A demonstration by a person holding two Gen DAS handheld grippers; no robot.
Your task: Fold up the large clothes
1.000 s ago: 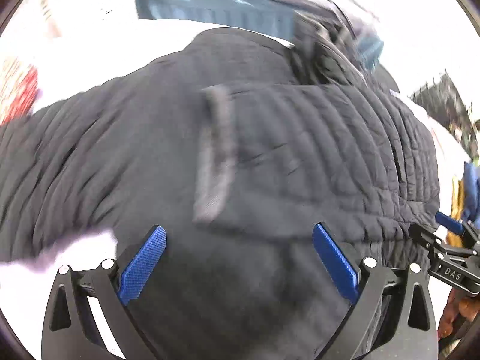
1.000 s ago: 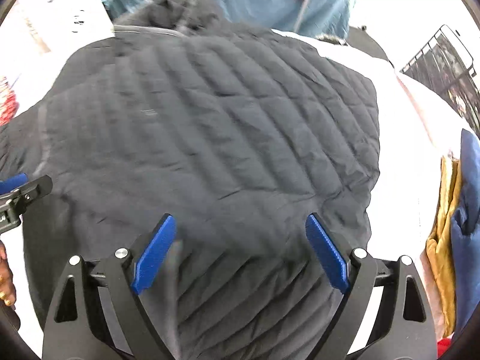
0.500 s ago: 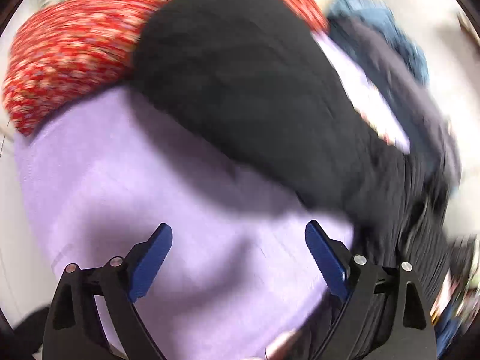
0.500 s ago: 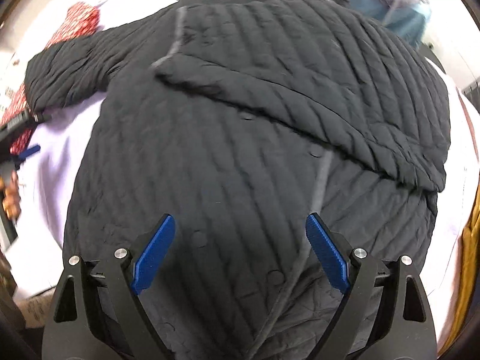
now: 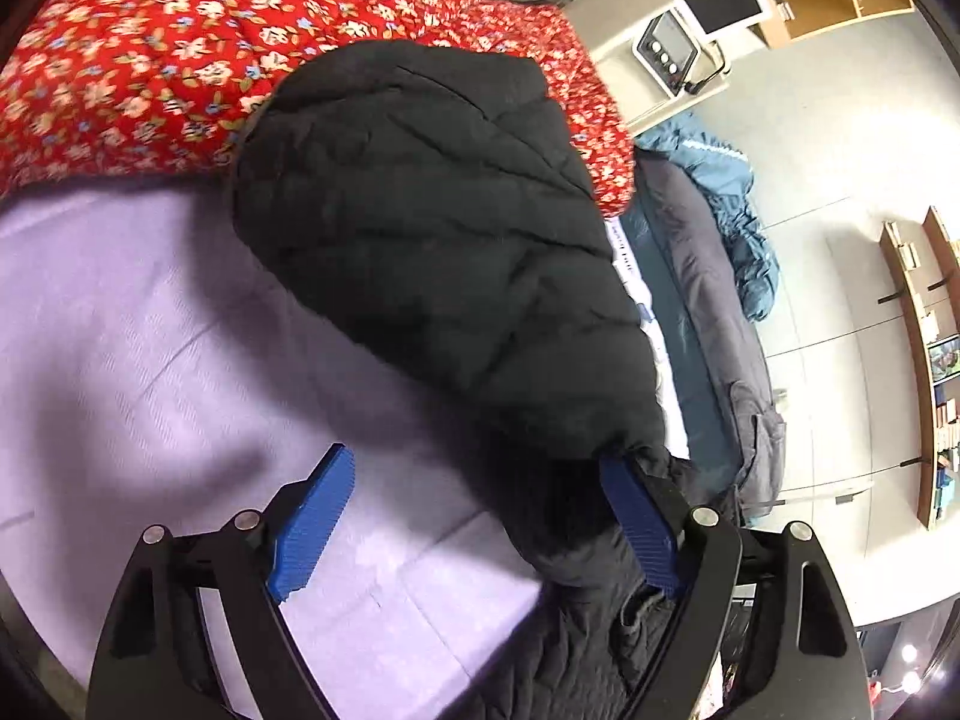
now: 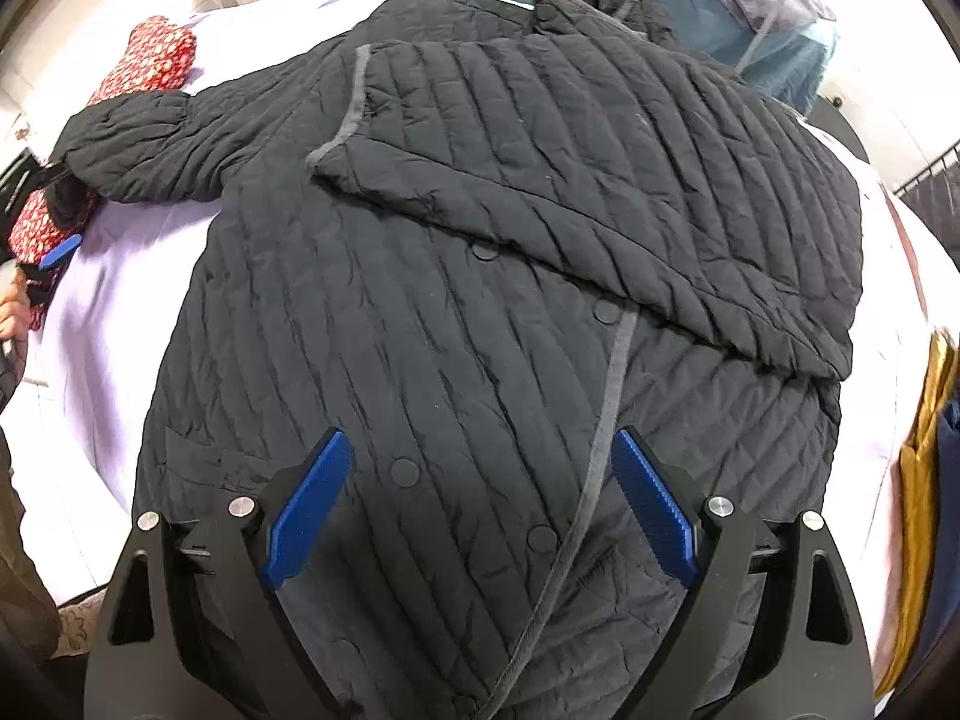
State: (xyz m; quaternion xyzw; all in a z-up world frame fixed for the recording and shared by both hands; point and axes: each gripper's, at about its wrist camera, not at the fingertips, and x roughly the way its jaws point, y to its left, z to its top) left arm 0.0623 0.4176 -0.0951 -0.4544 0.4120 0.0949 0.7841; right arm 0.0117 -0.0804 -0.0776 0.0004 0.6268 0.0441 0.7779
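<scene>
Your left gripper (image 5: 480,531) is closing around the cuff end of the black quilted jacket's left sleeve (image 5: 432,240), but the pads are not pressing yet: the right-side blue pad sits against the dark fabric while the other pad (image 5: 312,525) stands clear over the lilac sheet (image 5: 150,372), so a good part of the gap holds only bedding. If you close as you are, you may pinch sheet along with the sleeve, or catch just a thin edge of cuff that slips out once you lift it across. The sleeve also lies partly over the red floral cloth (image 5: 150,48); dragging low could pull that cloth along. Shift so the cuff sits squarely between the pads before closing. Your right gripper (image 6: 480,510) is spread wide and holds nothing; it hovers over the lower front of the quilted jacket (image 6: 420,360), which lies flat on the bed with its other sleeve (image 6: 600,180) already folded across the chest. With nothing pinning the body, pulling the left sleeve inward could slide the whole jacket toward it and undo that fold, or bunch the slick padded fabric at the shoulder. The grey trim (image 6: 606,408) and snap buttons (image 6: 404,472) under the right jaws look easy to snag if you press down carelessly. Piled garments (image 6: 924,480) at the bed's edge leave little room on that side.
</scene>
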